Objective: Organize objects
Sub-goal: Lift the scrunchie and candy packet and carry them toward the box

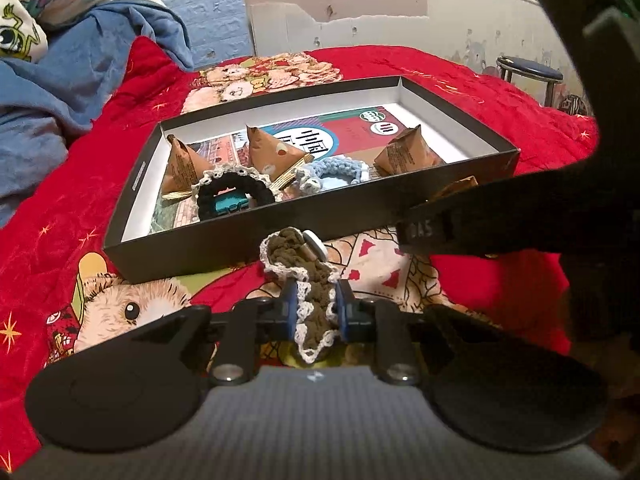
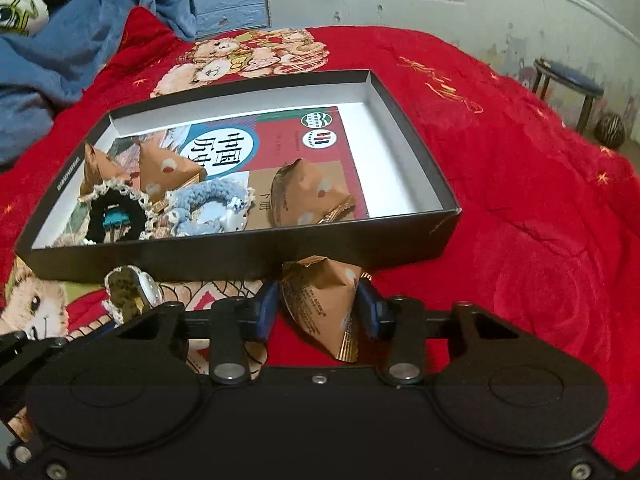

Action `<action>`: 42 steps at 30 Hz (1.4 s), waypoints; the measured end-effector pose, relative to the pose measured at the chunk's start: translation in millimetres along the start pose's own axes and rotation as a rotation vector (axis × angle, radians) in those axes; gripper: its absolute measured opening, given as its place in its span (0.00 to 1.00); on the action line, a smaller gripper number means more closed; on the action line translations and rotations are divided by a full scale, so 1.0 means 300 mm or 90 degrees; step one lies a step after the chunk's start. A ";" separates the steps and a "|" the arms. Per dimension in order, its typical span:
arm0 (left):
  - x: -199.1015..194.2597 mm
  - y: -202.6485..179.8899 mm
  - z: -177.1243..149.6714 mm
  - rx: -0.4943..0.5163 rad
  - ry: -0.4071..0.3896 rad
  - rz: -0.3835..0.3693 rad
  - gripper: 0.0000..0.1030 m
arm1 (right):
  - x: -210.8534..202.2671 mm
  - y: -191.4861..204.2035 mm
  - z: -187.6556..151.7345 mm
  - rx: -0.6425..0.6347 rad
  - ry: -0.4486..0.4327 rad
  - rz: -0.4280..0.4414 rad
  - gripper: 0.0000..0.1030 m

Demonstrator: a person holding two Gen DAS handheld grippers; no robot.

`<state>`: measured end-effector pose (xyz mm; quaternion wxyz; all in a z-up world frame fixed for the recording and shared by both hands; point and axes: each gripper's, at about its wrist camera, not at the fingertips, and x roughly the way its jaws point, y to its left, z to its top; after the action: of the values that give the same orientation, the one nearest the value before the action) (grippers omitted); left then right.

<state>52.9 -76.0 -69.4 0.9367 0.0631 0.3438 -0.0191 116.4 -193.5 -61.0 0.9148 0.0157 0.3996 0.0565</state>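
Note:
A black shallow box (image 1: 248, 240) (image 2: 408, 128) lies on the red bed cover. Inside are three brown pyramid snack packets (image 1: 276, 152), a black crochet scrunchie (image 1: 236, 188) and a light blue crochet scrunchie (image 1: 332, 172). My left gripper (image 1: 316, 308) is shut on an olive-brown crochet scrunchie (image 1: 304, 264) with white lace edging, just in front of the box's near wall. My right gripper (image 2: 318, 308) is shut on a brown pyramid snack packet (image 2: 320, 300), also just in front of the near wall. The brown scrunchie also shows in the right wrist view (image 2: 128, 292).
A red cover (image 2: 520, 220) with hamster prints spreads over the bed. Blue bedding (image 1: 60, 92) is heaped at the far left. A round stool (image 2: 568, 84) stands off the bed at the far right. The right gripper's body (image 1: 540, 208) crosses the left wrist view.

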 end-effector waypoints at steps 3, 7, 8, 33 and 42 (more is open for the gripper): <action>0.000 0.003 0.003 -0.005 0.004 -0.003 0.22 | 0.002 -0.010 0.007 0.014 0.005 0.007 0.40; 0.006 0.006 0.006 0.002 0.010 -0.010 0.23 | -0.005 -0.021 0.007 0.035 0.006 0.014 0.39; 0.008 0.011 0.007 -0.007 0.012 -0.014 0.23 | -0.007 -0.020 0.007 0.036 0.005 0.014 0.39; 0.009 0.008 0.010 0.003 0.014 -0.014 0.22 | -0.031 -0.048 0.013 0.091 0.006 0.074 0.39; 0.008 0.024 0.018 -0.009 0.015 -0.028 0.21 | -0.033 -0.073 0.027 0.113 0.013 0.114 0.37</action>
<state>58.7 -69.4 -66.2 0.9323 0.0490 0.3564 -0.0362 117.6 -216.3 -49.8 0.8971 0.1317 0.4090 0.1024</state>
